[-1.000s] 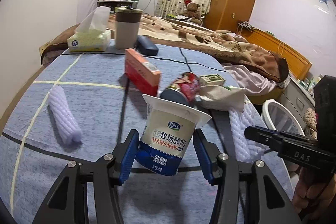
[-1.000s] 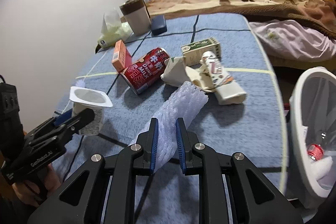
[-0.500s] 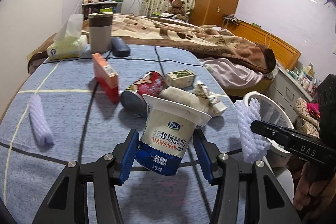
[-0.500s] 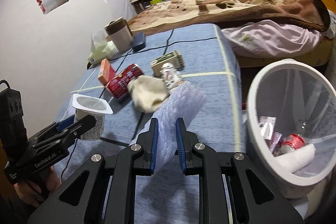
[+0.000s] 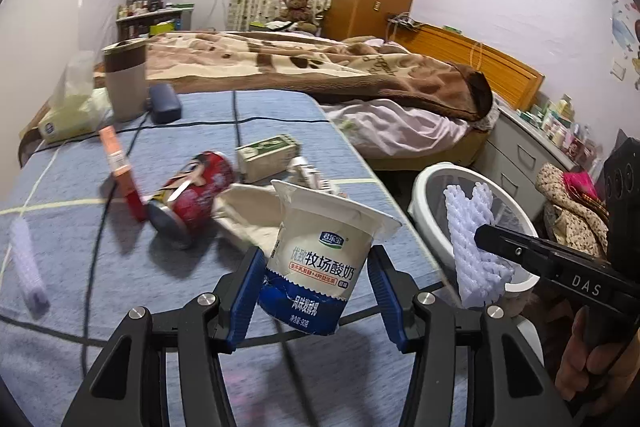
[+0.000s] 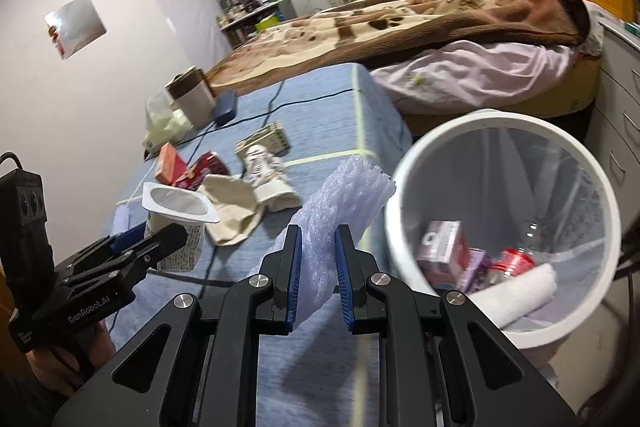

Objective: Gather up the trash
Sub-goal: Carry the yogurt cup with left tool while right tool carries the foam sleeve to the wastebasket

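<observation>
The left gripper point(image 5: 316, 287) squeezes a white yogurt cup point(image 5: 320, 255) with Chinese writing. The right gripper point(image 6: 316, 263), marked "DAS", pinches a white foam net sleeve point(image 6: 340, 211) beside the round white trash bin point(image 6: 600, 187). A red can point(image 5: 192, 191) lies behind the cup.

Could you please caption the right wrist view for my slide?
Right tongs carry foam netting toward the bin.

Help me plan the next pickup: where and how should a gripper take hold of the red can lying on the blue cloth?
Grip the red can across its round body at mid-length, from above. It lies on its side with its dark end toward the left wrist camera, so the curved sides are free, though an orange box crowds its left.
</observation>
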A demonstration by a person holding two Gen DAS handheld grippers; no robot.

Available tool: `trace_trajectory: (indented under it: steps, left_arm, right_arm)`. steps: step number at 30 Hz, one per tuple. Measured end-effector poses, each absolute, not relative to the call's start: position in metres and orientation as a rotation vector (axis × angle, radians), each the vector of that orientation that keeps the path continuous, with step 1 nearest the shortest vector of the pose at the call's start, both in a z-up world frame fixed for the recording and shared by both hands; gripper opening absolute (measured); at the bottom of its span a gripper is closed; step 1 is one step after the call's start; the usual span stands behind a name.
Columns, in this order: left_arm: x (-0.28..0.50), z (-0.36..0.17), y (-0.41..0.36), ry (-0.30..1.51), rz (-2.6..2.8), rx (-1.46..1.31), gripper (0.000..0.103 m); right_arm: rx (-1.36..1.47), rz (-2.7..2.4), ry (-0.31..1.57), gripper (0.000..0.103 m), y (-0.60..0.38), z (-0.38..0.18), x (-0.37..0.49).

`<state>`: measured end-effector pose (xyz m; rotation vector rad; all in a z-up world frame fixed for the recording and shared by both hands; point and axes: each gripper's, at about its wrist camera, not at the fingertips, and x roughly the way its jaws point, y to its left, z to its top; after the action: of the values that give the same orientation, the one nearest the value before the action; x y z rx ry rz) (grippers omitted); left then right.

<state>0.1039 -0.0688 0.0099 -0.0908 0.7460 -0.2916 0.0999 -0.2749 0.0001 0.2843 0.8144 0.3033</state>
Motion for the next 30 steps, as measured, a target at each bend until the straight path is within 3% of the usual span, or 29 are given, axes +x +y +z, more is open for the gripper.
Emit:
trace_trajectory:
  steps: [30]
  left_arm:
    - [0.156, -0.003, -0.220, 0.809, -0.583, 0.010, 0.054]
  right_arm:
    - [0.383, 0.066, 0.802, 0.018, -0.375, -0.014, 0.091]
